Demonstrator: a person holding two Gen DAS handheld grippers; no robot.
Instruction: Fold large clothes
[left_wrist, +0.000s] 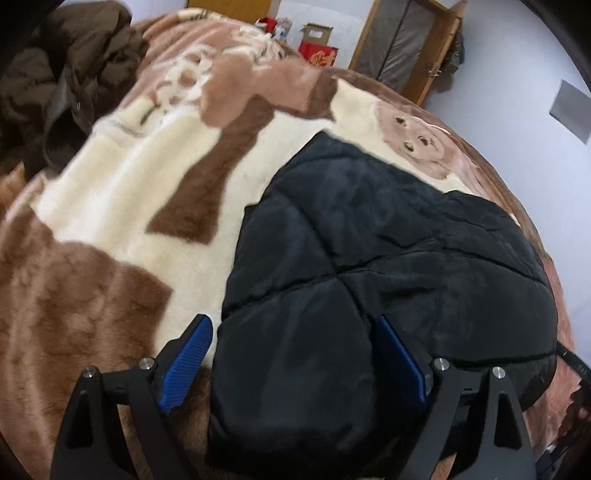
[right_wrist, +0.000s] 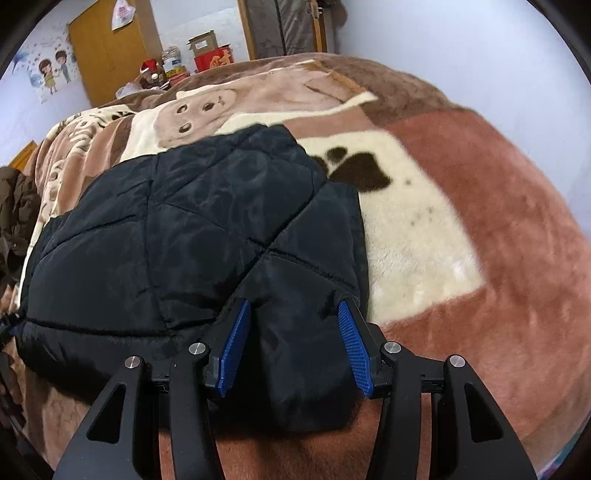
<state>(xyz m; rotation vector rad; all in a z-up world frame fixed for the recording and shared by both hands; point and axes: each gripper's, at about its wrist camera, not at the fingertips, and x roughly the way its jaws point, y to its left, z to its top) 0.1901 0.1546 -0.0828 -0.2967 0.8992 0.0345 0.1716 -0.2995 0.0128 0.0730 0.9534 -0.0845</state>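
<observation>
A black quilted padded jacket (left_wrist: 388, 243) lies folded into a compact block on the bed; it also shows in the right wrist view (right_wrist: 177, 229). My left gripper (left_wrist: 291, 328) is open, its blue pads (left_wrist: 188, 362) straddling the jacket's near left corner without pinching it. My right gripper (right_wrist: 293, 310) is open too, its blue pads (right_wrist: 351, 343) on either side of the jacket's near right corner. Neither gripper holds anything.
A plush brown, pink and cream bear-pattern blanket (left_wrist: 110, 206) covers the bed, also in the right wrist view (right_wrist: 480, 221). A dark brown coat (left_wrist: 55, 81) is heaped at the far left. Boxes (right_wrist: 210, 51), a wardrobe (right_wrist: 110, 48) and a door frame stand beyond the bed.
</observation>
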